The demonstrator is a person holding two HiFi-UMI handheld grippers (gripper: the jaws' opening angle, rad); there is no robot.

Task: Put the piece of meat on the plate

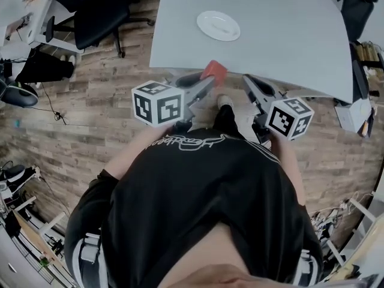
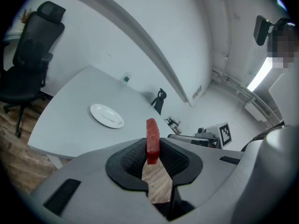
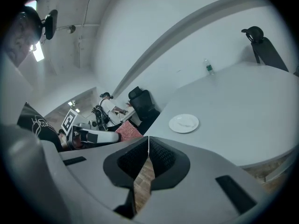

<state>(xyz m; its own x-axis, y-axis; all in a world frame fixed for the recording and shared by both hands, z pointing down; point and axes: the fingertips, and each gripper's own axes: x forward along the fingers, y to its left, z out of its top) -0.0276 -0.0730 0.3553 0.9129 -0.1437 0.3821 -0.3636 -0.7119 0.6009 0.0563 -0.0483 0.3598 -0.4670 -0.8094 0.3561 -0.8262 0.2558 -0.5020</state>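
Judged light for its bulk, with some give and probably a slick surface: a thin, brick-red rectangular piece of meat (image 2: 152, 136). Stands upright without drooping, so fairly stiff for its thinness; hard to say whether real flesh or a model. Best taken across the two broad faces near one short end, as here, with a modest squeeze to avoid squashing it or squirting it out. Might pivot or slip if jolted, being gripped only at the lower end. Better lowered close to the dish before release than dropped from height.

Looks evenly red and matte, finely grained along the narrow edge, with squared corners. Seen edge-on in the left gripper view and as a small red slab in the head view.

Clamped between the dark ribbed fingers (image 2: 131, 160) of the left gripper (image 2: 152, 148), sticking up past the tips. Carried in the air at about the near edge of the pale grey table (image 1: 270, 47). Not yet over the round white plate (image 1: 218, 26), set further in on the table, bare, well apart from the meat.

Alongside, near the left gripper: the right gripper (image 3: 148, 146), fingers (image 3: 133, 160) closed tip to tip on nothing.
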